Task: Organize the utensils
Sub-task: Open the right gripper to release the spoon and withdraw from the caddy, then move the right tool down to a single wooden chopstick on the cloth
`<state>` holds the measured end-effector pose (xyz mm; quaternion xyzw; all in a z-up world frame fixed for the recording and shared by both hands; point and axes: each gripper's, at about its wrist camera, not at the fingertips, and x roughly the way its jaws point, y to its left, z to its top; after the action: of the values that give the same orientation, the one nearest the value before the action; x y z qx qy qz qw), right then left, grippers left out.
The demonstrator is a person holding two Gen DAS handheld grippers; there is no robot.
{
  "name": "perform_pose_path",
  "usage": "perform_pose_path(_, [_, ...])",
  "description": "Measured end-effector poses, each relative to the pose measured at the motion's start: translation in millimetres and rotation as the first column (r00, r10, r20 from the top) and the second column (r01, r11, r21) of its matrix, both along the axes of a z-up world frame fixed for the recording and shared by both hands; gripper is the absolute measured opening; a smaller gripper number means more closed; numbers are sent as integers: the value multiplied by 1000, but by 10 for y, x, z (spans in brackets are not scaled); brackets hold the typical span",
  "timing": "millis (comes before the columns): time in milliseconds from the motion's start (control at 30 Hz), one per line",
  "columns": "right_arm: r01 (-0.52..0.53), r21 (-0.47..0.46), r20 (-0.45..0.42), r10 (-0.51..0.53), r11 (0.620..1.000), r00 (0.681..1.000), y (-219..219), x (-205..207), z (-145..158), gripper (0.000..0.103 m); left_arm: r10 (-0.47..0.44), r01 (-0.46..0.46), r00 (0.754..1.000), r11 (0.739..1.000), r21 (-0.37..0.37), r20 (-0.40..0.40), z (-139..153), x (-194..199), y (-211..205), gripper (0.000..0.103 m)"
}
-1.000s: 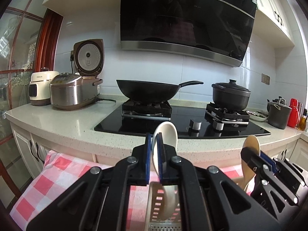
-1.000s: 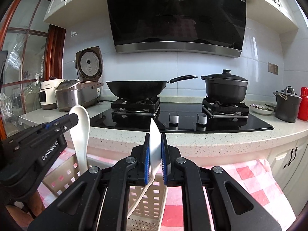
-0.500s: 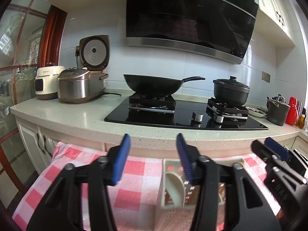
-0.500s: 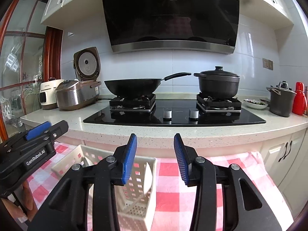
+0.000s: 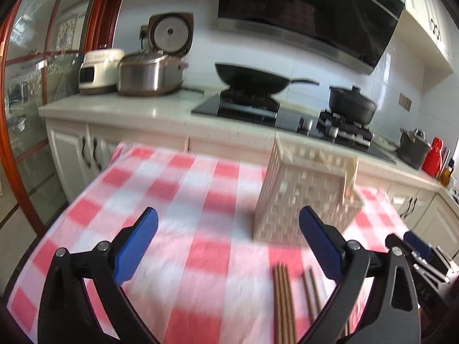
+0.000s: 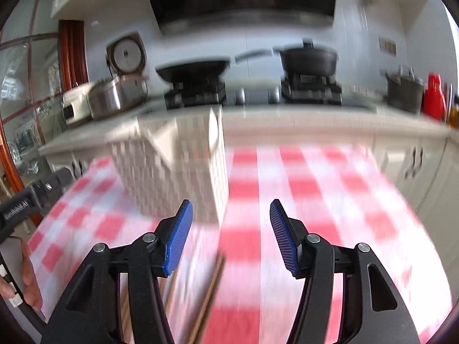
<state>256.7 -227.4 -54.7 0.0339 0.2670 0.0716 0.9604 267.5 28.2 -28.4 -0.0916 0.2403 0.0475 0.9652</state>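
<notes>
Your left gripper (image 5: 228,243) and right gripper (image 6: 231,236) have just been opening and stand empty. The brown wooden chopsticks (image 5: 284,301) lie just below them, before the cream perforated plastic basket (image 5: 307,192). Next, lower and close on them.

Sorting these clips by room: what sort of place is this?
A home kitchen: a black wok on a gas hob, a dark range hood, and a steel rice cooker.
</notes>
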Motion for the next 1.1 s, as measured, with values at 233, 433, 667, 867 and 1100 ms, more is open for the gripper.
perform_pose_path(233, [-3,-33,-162,-3,999,987,50,-198,-435,51,-15,17,994,1000,20,-105,-372,-286,6,96])
perform_pose_path(433, [-8,-45,-219,-2,999,976,96,-234,-538,37,-37,48,983,997,58,-179,-607,-304,-25,96])
perform_pose_path(667, [-3,-45,-265,-9,999,964,170,-143,-571,35,-59,71,973,997,44,-222,-696,-248,11,96])
perform_pose_path(867, [13,-91,-292,-39,996,956,278,-75,-618,29,-71,79,970,997,27,-234,-714,-242,47,96])
perform_pose_path(1100, [27,-145,-315,-72,989,946,340,13,-652,27,-92,98,965,995,12,-248,-736,-238,53,96])
